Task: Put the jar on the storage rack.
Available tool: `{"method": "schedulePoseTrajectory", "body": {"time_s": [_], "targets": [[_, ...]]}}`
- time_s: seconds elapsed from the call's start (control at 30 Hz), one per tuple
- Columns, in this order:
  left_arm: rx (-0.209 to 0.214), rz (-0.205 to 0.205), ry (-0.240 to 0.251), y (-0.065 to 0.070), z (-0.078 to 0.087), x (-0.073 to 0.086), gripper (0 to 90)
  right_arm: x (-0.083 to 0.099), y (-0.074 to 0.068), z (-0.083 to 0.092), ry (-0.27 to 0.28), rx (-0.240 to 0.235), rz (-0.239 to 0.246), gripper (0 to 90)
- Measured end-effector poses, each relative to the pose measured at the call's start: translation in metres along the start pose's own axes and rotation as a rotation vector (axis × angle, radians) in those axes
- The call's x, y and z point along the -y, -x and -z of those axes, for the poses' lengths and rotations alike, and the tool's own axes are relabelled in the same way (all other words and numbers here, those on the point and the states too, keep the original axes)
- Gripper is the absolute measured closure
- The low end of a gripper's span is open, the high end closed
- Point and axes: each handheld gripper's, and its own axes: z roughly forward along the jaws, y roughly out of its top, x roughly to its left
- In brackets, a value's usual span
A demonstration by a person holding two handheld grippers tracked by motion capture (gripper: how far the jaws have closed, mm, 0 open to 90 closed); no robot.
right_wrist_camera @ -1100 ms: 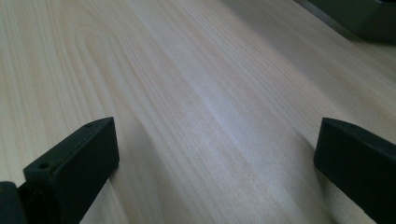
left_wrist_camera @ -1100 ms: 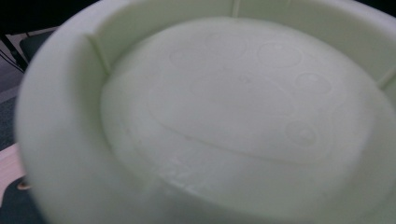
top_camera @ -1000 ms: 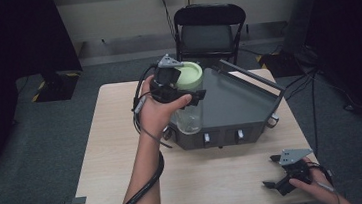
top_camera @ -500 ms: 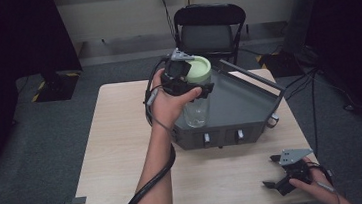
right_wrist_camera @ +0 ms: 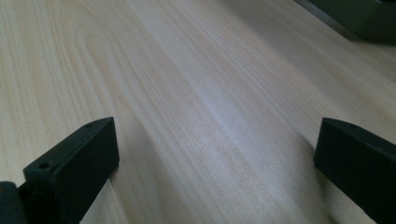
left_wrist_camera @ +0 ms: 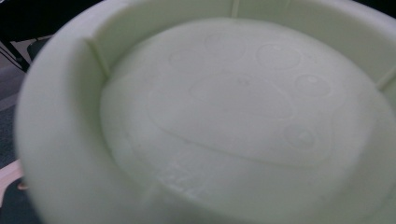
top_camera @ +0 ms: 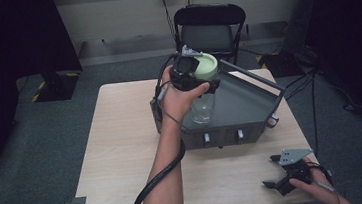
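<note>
A clear jar (top_camera: 202, 107) with a pale green lid (top_camera: 206, 67) — paw print embossed on top — stands upright, held over the dark grey tray (top_camera: 250, 106).

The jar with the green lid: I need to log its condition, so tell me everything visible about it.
The jar is clear, glass or plastic by its look, and seems empty. It stands about upright over the grey tray; whether it rests on it is unclear. Its pale green lid has a raised ribbed rim and an embossed paw print. The left hand-held gripper is at the lid; its jaws are hidden.
</note>
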Motion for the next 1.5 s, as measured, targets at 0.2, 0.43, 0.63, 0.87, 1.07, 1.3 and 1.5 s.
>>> {"method": "schedulePoseTrajectory", "body": {"time_s": [0.2,0.43,0.63,0.87,1.07,1.3,1.5], "targets": [[-0.006,0.002,0.002,0.001,-0.011,-0.002,10.7,0.000,0.000,0.000,0.000,0.000,0.000,0.0],[-0.015,0.005,-0.007,0.003,-0.027,-0.006,10.8,0.000,0.000,0.000,0.000,0.000,0.000,0.0],[-0.024,-0.003,-0.026,0.003,-0.039,-0.009,10.8,0.000,0.000,0.000,0.000,0.000,0.000,0.0],[-0.031,0.005,-0.022,0.004,-0.050,-0.011,10.8,0.000,0.000,0.000,0.000,0.000,0.000,0.0],[-0.035,0.001,-0.023,0.006,-0.059,-0.013,10.8,0.000,0.000,0.000,0.000,0.000,0.000,0.0],[-0.036,0.005,-0.021,0.009,-0.069,-0.016,10.8,0.000,0.000,0.000,0.000,0.000,0.000,0.0],[-0.040,-0.005,-0.024,0.011,-0.076,-0.016,10.8,0.000,0.000,0.000,0.000,0.000,0.000,0.0]]}}
